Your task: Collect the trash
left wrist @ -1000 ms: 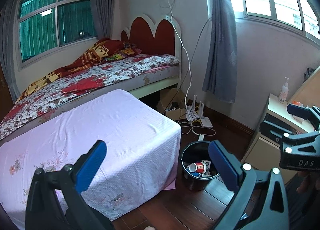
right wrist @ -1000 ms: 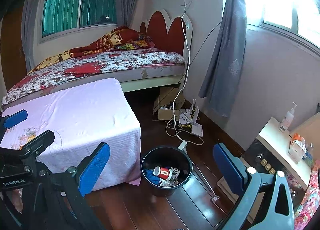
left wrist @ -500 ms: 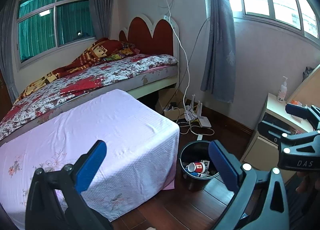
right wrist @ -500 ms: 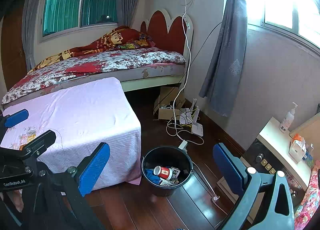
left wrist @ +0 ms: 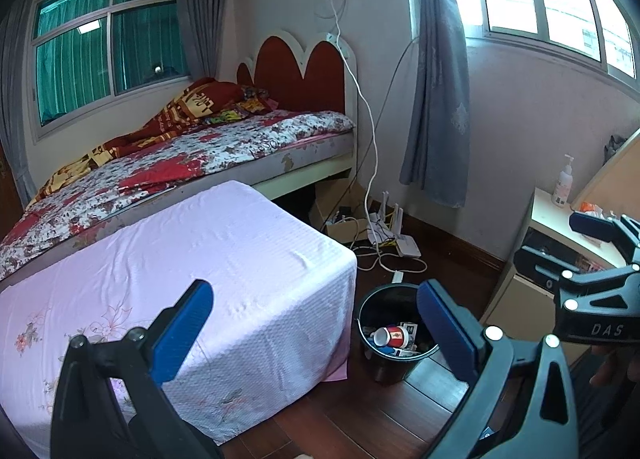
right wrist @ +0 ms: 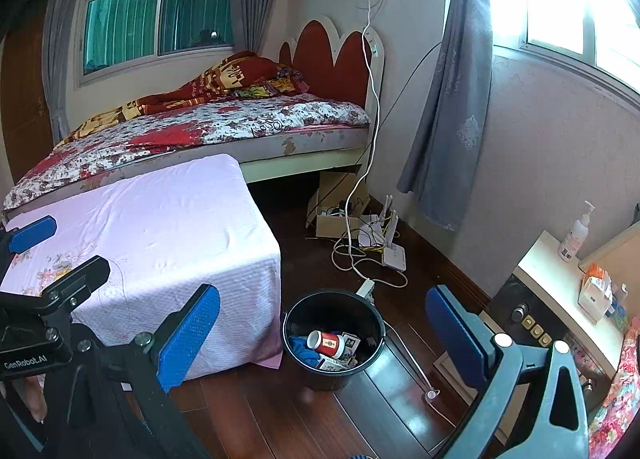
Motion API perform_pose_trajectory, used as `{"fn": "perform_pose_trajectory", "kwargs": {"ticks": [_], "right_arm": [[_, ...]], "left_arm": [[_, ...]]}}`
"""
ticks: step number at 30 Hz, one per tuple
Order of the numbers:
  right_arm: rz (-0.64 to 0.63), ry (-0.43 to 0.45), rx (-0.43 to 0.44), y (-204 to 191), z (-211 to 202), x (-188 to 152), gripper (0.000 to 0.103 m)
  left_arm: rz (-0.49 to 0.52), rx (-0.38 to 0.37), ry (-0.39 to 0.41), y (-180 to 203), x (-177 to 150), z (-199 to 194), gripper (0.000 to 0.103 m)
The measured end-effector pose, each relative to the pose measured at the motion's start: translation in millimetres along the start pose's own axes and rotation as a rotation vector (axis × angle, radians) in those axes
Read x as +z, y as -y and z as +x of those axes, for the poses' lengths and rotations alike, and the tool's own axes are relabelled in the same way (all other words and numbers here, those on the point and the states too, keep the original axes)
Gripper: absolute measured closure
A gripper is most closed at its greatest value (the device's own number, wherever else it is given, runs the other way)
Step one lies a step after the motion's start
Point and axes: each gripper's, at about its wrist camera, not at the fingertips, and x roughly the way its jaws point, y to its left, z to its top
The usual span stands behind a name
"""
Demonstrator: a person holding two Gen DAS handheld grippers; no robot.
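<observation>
Since the earlier frame almost nothing has moved; your view shifted only slightly. Your left gripper (left wrist: 310,333) and right gripper (right wrist: 322,337) both have jaws wide open and hold nothing. The black trash bin (right wrist: 296,323) stands on the wooden floor (right wrist: 264,411) beside the pink-covered table (left wrist: 224,243), with a red-and-white cup (right wrist: 328,343) inside.

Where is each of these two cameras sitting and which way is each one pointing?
Left wrist: sits on the left tongs, looking across the pink-covered table toward the bed; its blue fingers stand open, and the right tongs show at the right edge.
Right wrist: sits on the right tongs, facing the same way; the left tongs show at the left edge.
Shared: the black trash bin, bed and table.
</observation>
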Motion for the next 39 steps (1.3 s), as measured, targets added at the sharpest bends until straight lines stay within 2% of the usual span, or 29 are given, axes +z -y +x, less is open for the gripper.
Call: {"fn": "perform_pose_trajectory", "kwargs": {"ticks": [22,39], "right_arm": [[0.000,-0.005,-0.004,0.5,0.8,-2.8,0.000],[-0.002,-0.015,-0.011,-3.8,3.8,-2.3,0.000]], "left_arm": [[0.006,-0.009,-0.004,2.5,2.3,0.9,0.001],[0.071,-0.030,0.025,4.0,2.4,2.5,0.001]]}}
